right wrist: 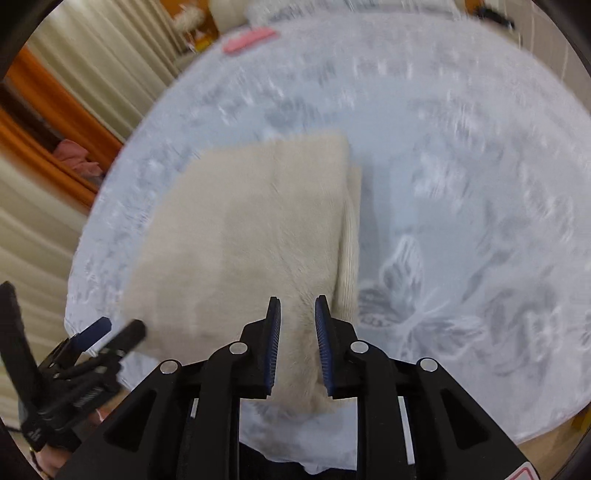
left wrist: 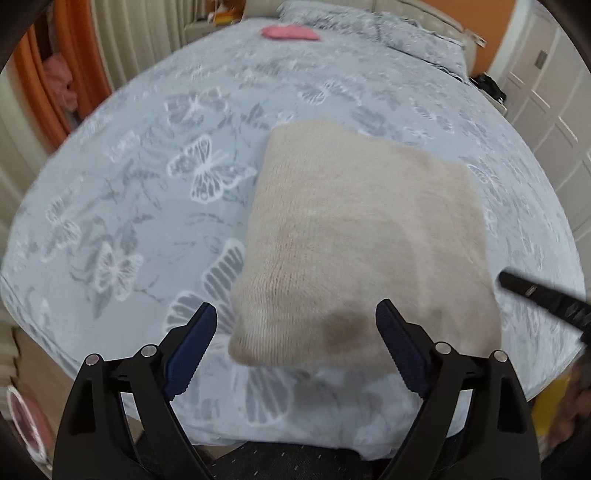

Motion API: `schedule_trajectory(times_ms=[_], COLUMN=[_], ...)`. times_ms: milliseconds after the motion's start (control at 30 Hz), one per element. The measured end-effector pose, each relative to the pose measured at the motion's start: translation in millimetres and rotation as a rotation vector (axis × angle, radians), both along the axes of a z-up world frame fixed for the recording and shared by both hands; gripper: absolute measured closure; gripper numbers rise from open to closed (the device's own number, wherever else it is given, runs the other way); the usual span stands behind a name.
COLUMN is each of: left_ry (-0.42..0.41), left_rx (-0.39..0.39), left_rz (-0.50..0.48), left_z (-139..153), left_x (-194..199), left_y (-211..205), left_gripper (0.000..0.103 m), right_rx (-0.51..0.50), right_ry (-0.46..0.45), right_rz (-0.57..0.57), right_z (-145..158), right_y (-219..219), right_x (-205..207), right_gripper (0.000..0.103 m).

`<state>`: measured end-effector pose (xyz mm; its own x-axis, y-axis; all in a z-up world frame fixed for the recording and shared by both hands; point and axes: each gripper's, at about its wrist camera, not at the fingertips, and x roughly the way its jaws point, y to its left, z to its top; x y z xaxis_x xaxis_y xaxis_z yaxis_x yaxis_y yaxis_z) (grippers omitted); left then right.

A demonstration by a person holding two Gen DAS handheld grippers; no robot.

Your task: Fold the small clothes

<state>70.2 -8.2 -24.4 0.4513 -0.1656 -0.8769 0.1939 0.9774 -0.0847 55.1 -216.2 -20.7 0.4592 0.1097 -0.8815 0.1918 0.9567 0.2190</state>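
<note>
- Beige knit garment [left wrist: 365,236], fuzzy, folded into a thick rectangle of stacked layers
- Lies flat on the bed, near its front edge; lower layer peeks out along one side

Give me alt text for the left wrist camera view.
A folded beige knit garment lies on a pale blue butterfly-print bedspread, with the left gripper open just in front of its near edge. A pink item sits at the bed's far end.

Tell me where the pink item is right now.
The pink item lies at the far end of the butterfly-print bedspread, well beyond the folded beige garment, near the pillow.
</note>
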Motion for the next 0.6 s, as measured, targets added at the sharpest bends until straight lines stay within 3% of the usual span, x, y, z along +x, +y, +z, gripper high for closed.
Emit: schedule_trajectory(times_ms=[67, 300, 600], left_ry=[-0.037, -0.112, -0.209], left_rx=[0.011, 0.029, 0.052], left_rz=[-0.020, -0.046, -0.001], left_z=[11.2, 39.1, 69.2], left_x=[-10.0, -44.0, -80.5], left_y=[-2.5, -8.5, -6.8], left_gripper=[0.017, 0.017, 0.009], right_rx=[-0.025, -0.053, -0.071], right_ry=[-0.034, -0.079, -0.142], right_rz=[0.010, 0.007, -0.040], right_z=[15.9, 33.4, 48.3], right_y=[2.6, 6.9, 7.3], right_x=[-10.7, -49.5, -95.7], right_gripper=[0.076, 0.073, 0.046])
